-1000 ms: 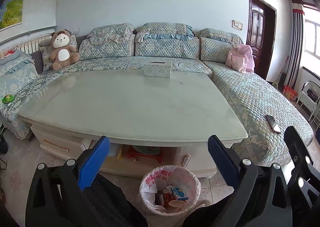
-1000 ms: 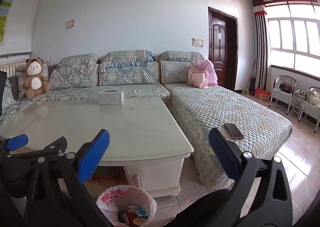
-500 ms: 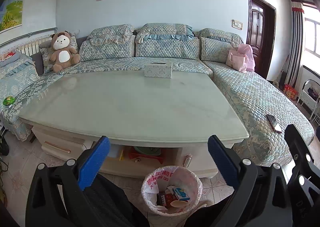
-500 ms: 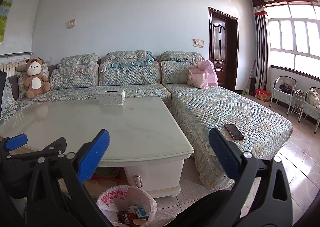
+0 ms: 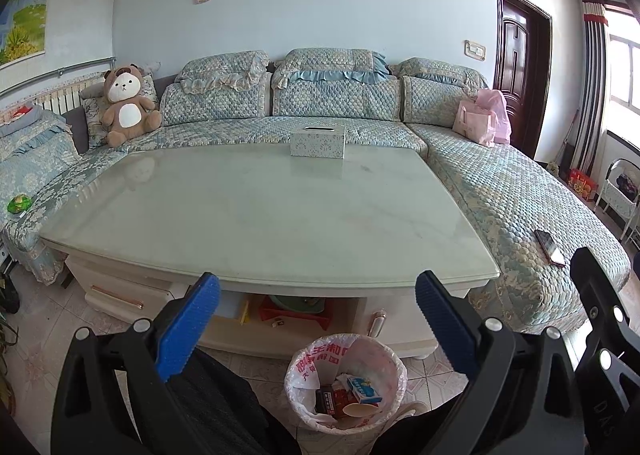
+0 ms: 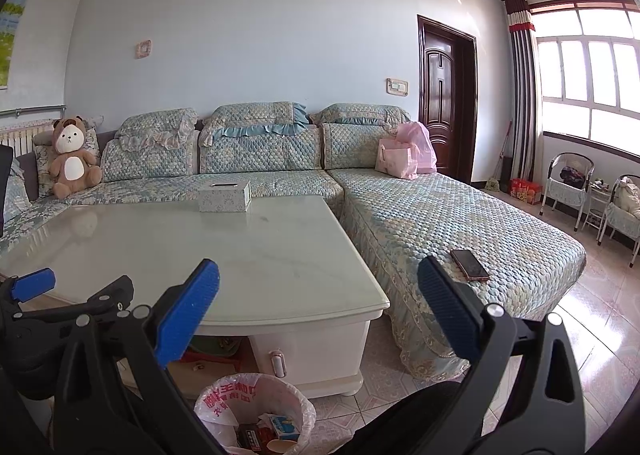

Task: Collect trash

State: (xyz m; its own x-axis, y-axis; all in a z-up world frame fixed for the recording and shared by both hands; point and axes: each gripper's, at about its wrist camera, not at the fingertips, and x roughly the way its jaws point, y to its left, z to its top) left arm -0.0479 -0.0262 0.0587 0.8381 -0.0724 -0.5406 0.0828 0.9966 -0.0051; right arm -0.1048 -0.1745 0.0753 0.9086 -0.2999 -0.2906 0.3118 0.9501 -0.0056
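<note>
Hovering spread and empty, the left gripper (image 5: 316,319) and right gripper (image 6: 318,305) flank the lined trash bin (image 5: 346,383) holding wrappers.

Left wrist: table (image 5: 256,215) faced from near.
Right wrist: aimed rightward.
Shared: table, bin (image 5: 346,379), sofa (image 6: 440,211).
</note>
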